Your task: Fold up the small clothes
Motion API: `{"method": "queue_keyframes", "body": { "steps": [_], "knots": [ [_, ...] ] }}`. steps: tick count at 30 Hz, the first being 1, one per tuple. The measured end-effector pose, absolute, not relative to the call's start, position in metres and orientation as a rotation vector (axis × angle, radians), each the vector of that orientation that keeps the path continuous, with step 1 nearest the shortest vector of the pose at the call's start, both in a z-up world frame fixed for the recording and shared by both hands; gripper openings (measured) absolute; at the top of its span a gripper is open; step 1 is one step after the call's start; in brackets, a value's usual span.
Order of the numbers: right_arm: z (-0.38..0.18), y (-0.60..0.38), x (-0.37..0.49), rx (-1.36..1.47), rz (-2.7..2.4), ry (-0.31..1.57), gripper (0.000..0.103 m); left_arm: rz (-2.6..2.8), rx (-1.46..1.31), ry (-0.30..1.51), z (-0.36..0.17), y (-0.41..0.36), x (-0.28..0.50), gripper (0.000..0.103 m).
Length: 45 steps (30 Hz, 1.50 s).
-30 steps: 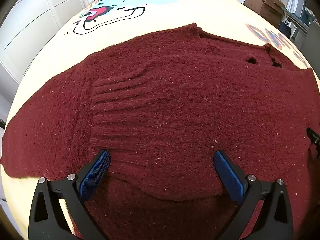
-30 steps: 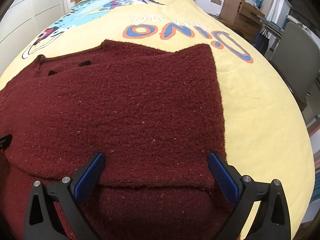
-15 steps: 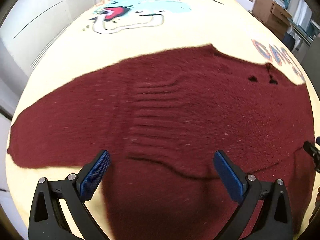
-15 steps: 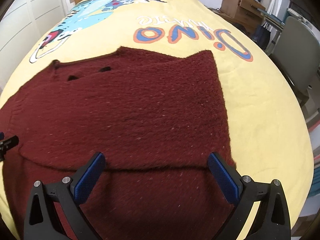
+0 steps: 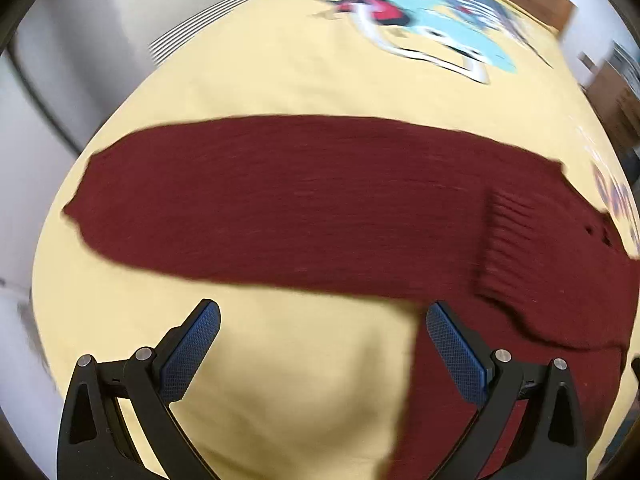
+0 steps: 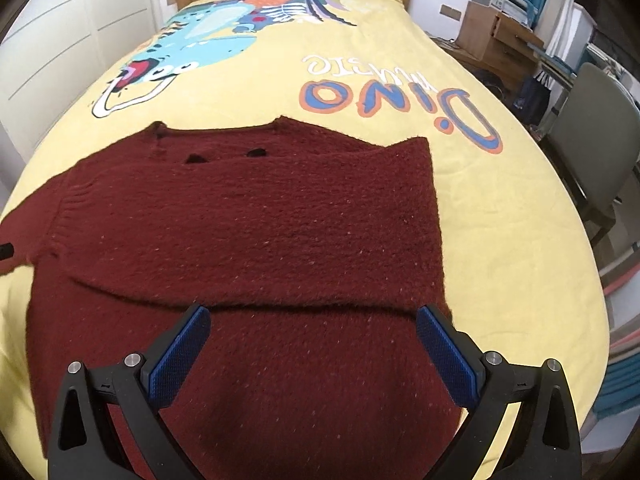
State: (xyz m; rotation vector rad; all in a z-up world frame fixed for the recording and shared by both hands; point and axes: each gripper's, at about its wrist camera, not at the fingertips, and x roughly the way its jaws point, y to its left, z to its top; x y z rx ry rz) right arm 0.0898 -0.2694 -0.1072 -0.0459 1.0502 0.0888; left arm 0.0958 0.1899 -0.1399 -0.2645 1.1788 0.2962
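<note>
Maroon sweater (image 6: 256,248) lies flat on the bed's yellow blanket (image 6: 500,208), and both grippers hang over its near end with nothing between their fingers. On the left side, the left gripper (image 5: 320,344) has its blue-padded fingers (image 5: 192,344) spread wide; between them is mostly bare blanket, and one sleeve (image 5: 280,200) stretches out sideways just beyond the fingertips, reaching well past the left finger. That view is blurred, so finer detail of the knit is hard to read, though a ribbed band (image 5: 504,248) shows beyond the right finger, where the sweater's body begins. Moving right, the right gripper (image 6: 312,344) also has its fingers (image 6: 448,356) wide apart, poised above the body of the sweater. A folded edge (image 6: 312,304) runs across just ahead of the fingertips, an upper layer lying over the lower one. Farther beyond the fingers, the neckline (image 6: 224,152) points toward a cartoon dinosaur print (image 6: 192,52). Off past the right finger, beside the bed, stands a grey chair (image 6: 592,144).
</note>
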Motion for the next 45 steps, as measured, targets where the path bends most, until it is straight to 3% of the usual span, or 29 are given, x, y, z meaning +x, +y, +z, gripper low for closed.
{"method": "queue_keyframes", "body": {
  "steps": [8, 15, 25, 28, 29, 30, 32, 45],
  "knots": [
    [-0.111, -0.272, 0.080, -0.048, 0.082, 1.075, 0.103, 0.469, -0.452, 1.135, -0.138, 0.271, 0.079, 0.102],
    [-0.116, -0.278, 0.081, -0.048, 0.073, 1.101, 0.103, 0.584, -0.634, 1.186, -0.175, 0.336, 0.086, 0.102],
    [-0.119, -0.291, 0.087, -0.080, 0.023, 1.115, 0.103, 0.589, -0.751, 1.186, -0.196, 0.372, 0.101, 0.100],
    [-0.121, -0.293, 0.088, -0.073, 0.020, 1.120, 0.103, 0.581, -0.738, 1.194, -0.194, 0.373, 0.102, 0.081],
    [-0.122, -0.293, 0.088, -0.072, 0.022, 1.122, 0.103, 0.576, -0.722, 1.198, -0.191, 0.372, 0.103, 0.064],
    [-0.122, -0.293, 0.088, -0.072, 0.025, 1.123, 0.103, 0.552, -0.693, 1.206, -0.187, 0.369, 0.106, 0.040],
    [-0.123, -0.292, 0.089, -0.073, 0.035, 1.125, 0.103, 0.473, -0.675, 1.213, -0.183, 0.367, 0.118, 0.013],
    [-0.107, -0.294, 0.106, -0.059, 0.033, 1.089, 0.103, 0.275, -0.453, 1.140, -0.090, 0.268, 0.133, 0.012]
  ]
}}
